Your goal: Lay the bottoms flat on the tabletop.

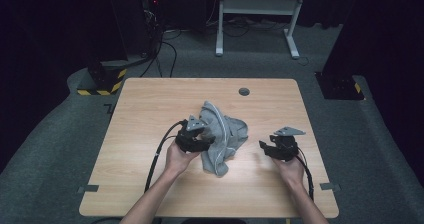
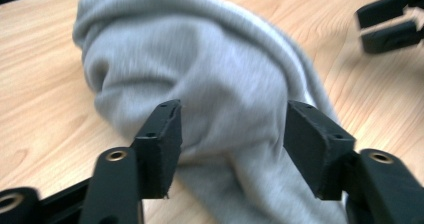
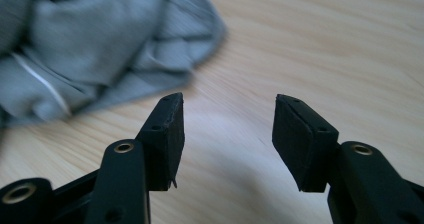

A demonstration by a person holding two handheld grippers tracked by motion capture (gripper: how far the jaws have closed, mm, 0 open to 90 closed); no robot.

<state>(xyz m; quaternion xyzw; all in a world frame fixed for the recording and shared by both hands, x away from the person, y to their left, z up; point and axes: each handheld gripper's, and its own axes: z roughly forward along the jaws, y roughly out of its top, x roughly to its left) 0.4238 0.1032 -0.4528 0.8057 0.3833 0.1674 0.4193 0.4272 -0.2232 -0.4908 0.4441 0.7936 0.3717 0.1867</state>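
**Both grippers spread, grey cloth bunched mid-table**

A grey cloth lies crumpled near the middle of the wooden table, slightly toward the person's side. The left gripper sits right at the cloth's left edge, touching or almost touching it. In the left gripper view its jaws are spread wide with the cloth bulging between and beyond them; the fingertips are not pressed into the fabric, nothing pinched. The right gripper is to the right of the cloth, apart from it, low over bare wood. Its jaws are spread too in the right gripper view, bare table between them, cloth off to the upper left. Both views are a bit blurred. A small round grey cap sits in the table's far side.
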